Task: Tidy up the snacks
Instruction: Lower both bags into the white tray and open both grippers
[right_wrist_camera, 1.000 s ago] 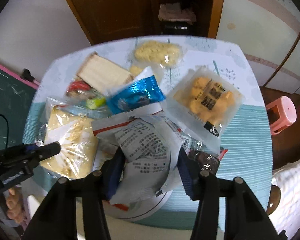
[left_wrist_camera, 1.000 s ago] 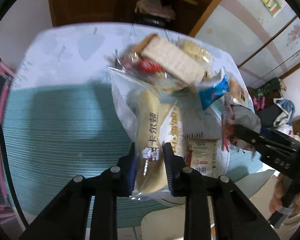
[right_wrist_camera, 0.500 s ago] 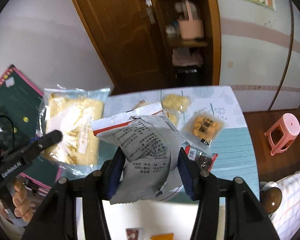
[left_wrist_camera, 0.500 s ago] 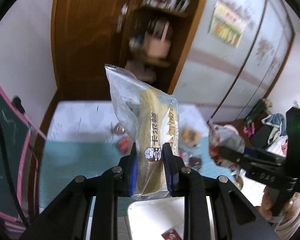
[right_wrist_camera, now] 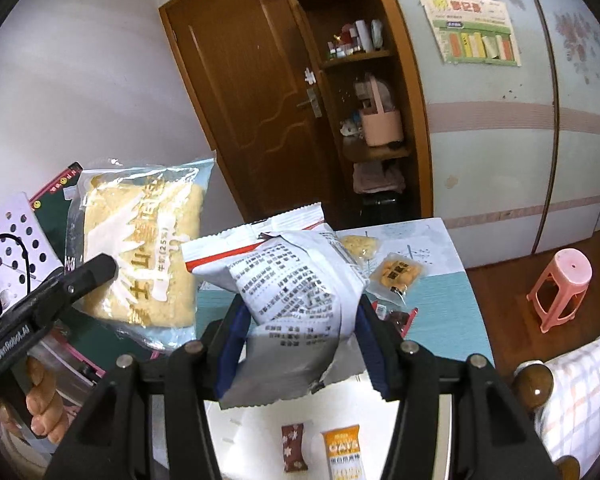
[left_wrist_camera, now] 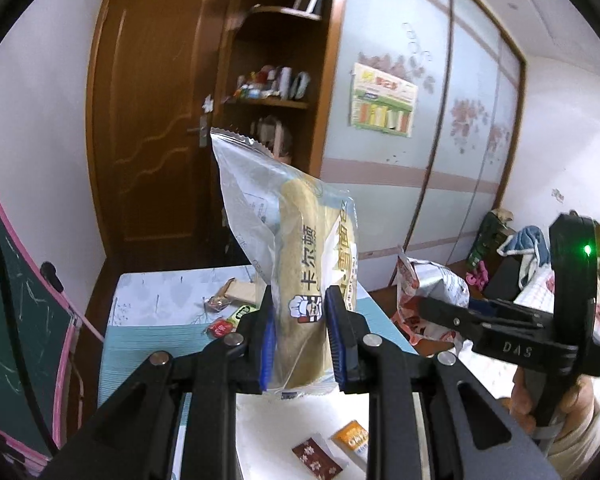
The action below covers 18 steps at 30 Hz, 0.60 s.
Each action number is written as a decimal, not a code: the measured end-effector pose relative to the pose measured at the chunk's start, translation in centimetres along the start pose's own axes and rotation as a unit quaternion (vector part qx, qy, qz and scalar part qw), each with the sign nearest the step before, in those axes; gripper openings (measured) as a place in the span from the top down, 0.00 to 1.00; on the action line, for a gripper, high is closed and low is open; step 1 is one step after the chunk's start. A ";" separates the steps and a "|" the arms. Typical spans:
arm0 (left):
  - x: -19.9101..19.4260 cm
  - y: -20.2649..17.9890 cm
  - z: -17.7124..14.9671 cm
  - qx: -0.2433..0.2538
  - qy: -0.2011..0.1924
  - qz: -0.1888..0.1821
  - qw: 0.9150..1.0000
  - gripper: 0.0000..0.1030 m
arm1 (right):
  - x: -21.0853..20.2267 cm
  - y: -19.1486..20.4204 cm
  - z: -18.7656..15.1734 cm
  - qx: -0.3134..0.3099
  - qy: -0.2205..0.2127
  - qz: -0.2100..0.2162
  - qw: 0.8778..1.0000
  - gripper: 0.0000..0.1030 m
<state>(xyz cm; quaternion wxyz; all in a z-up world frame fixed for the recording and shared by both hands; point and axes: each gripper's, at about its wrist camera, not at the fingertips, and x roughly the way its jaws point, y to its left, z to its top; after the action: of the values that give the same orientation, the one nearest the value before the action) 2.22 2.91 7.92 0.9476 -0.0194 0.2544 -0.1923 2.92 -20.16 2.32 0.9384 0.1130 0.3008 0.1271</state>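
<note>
The sorting looks only partly done, judging by what lies where. Two small packets, a brown one (right_wrist_camera: 293, 447) and an orange one (right_wrist_camera: 345, 456), lie on the white surface (right_wrist_camera: 252, 432) at six o'clock in the right wrist view. Several snacks remain loose on the table (right_wrist_camera: 440, 308): a bag of yellow pieces (right_wrist_camera: 398, 273) at two o'clock of the right gripper, and small wrapped sweets (left_wrist_camera: 219, 326) at nine o'clock of the left.

Both claws are loaded and lifted clear of the table. The right gripper (right_wrist_camera: 300, 350) stands moderately wide, clamped on a crumpled white printed bag (right_wrist_camera: 296, 292). The left gripper (left_wrist_camera: 299, 350) is closed narrow on an upright clear packet of yellow cake (left_wrist_camera: 300, 264).
</note>
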 end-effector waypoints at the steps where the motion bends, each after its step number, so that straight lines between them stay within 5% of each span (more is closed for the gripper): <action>1: -0.4 -0.7 -0.3 0.006 -0.001 0.000 1.000 0.80 | -0.6 -0.1 -0.5 0.003 -0.004 -0.001 1.000 0.49; 8: -1.9 -3.4 -4.9 0.038 0.041 -0.018 0.998 0.80 | -1.6 -0.3 -3.6 0.009 0.008 -0.008 1.000 0.48; 18: -0.3 -4.4 -9.4 0.068 0.122 0.020 0.990 0.79 | -1.2 0.4 -7.4 -0.004 0.050 -0.020 0.999 0.48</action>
<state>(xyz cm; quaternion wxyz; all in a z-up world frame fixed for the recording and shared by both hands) -4.17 -0.45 0.48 0.9125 0.0741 0.3542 -0.1910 -2.44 -19.16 -2.81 0.9252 0.0963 0.3487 0.1151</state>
